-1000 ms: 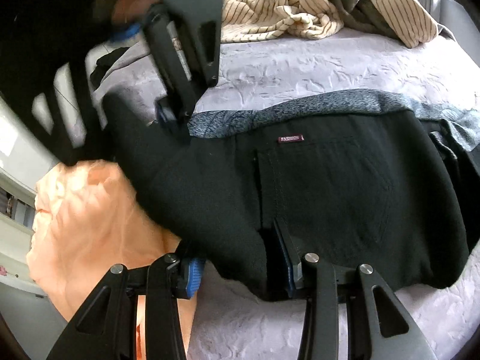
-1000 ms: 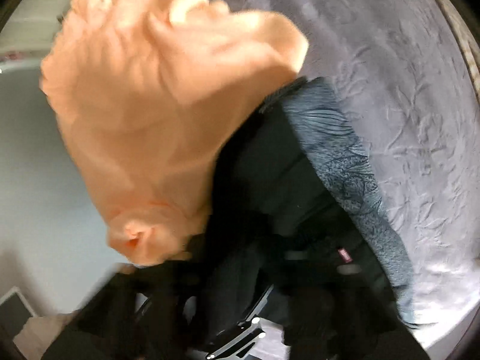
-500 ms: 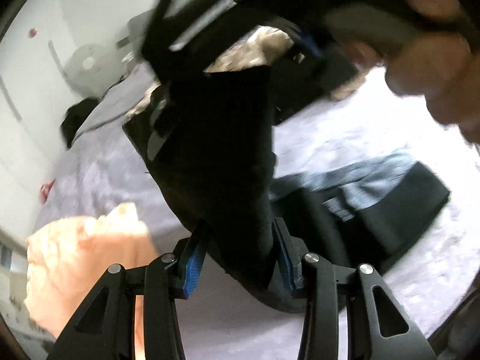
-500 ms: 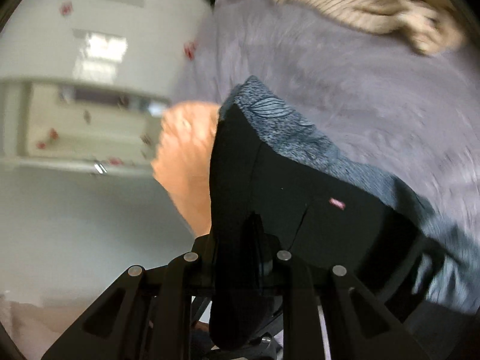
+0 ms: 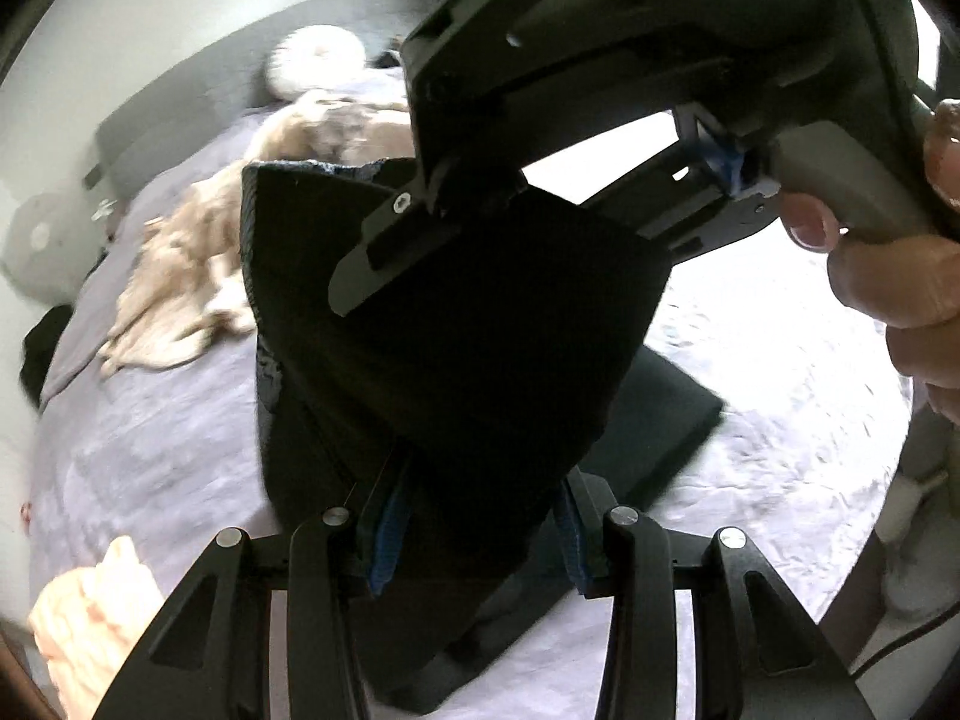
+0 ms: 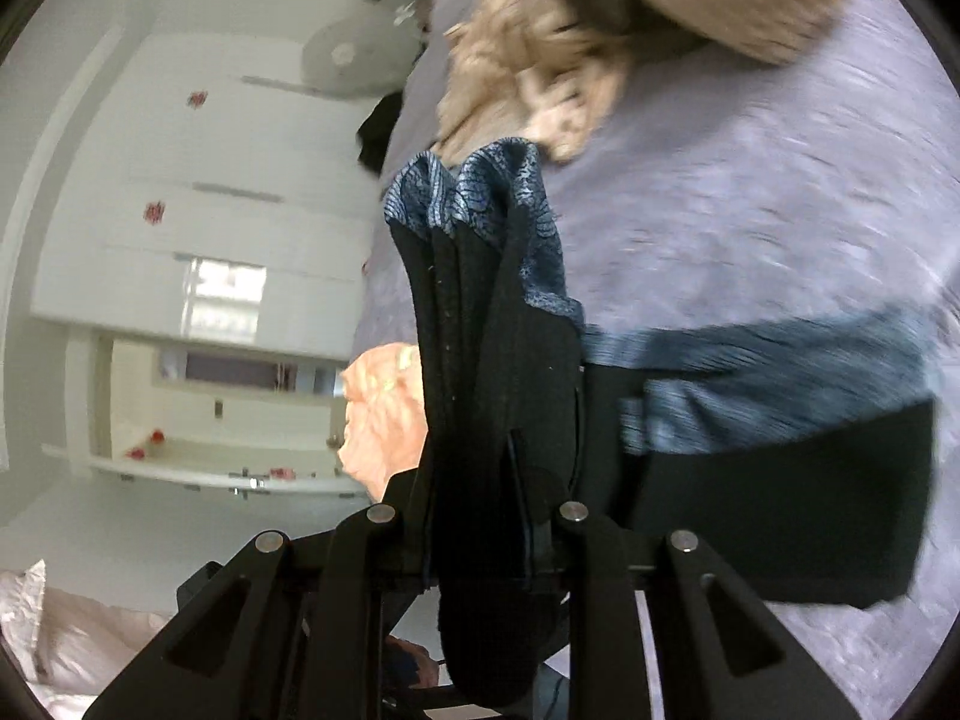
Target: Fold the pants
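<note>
Black fabric fills both wrist views: one pair of pants (image 5: 480,324), lifted above a lavender bed cover (image 5: 156,432), with two other garments on the bed, a peach one (image 5: 90,612) at the near left edge and a striped beige one (image 5: 198,276) farther back. The left gripper (image 5: 480,534) pinches a bunched fold between its blue pads, jaws part-closed on the cloth. The pants run from there up and away toward the right gripper (image 5: 432,192), held by a hand (image 5: 888,276) tipped down from above. In its own view, the right gripper (image 6: 480,546) clamps stacked layers; the grey patterned waistband (image 6: 480,192) points up, another part trailing right onto the bed.
</note>
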Action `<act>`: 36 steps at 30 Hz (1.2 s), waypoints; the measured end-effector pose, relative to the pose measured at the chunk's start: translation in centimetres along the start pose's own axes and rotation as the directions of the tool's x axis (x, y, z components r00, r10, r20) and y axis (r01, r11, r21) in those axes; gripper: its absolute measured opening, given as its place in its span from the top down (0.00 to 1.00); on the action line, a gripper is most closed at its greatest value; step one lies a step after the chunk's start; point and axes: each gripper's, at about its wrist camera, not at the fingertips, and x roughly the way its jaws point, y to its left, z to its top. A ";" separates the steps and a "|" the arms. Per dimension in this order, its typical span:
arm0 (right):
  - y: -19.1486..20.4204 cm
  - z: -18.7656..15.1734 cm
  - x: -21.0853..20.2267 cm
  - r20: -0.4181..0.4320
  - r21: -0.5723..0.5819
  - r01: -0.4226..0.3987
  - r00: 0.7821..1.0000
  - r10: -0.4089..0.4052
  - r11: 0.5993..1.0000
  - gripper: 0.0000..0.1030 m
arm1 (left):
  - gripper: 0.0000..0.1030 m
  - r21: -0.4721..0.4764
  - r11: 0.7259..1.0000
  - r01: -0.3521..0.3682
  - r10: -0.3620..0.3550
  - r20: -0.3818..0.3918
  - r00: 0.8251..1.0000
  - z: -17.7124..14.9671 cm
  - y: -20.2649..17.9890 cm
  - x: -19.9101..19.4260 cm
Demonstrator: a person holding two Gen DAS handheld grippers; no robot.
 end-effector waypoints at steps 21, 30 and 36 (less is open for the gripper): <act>-16.1 -2.7 -2.8 0.015 0.244 0.171 0.984 -0.180 0.955 0.68 | 0.45 0.129 0.986 0.103 -0.080 -0.170 0.982 -0.8 -8.1 7.6; -14.3 -4.3 -4.7 0.037 0.214 0.278 0.956 -0.292 0.936 0.46 | 0.45 -0.046 0.995 0.084 -0.089 -0.147 0.985 -1.0 -1.1 3.6; -14.3 -4.4 -4.0 0.001 0.187 0.386 0.919 -0.393 0.903 0.79 | 0.45 -0.272 0.961 -0.055 -0.014 -0.247 0.969 -1.9 6.7 6.6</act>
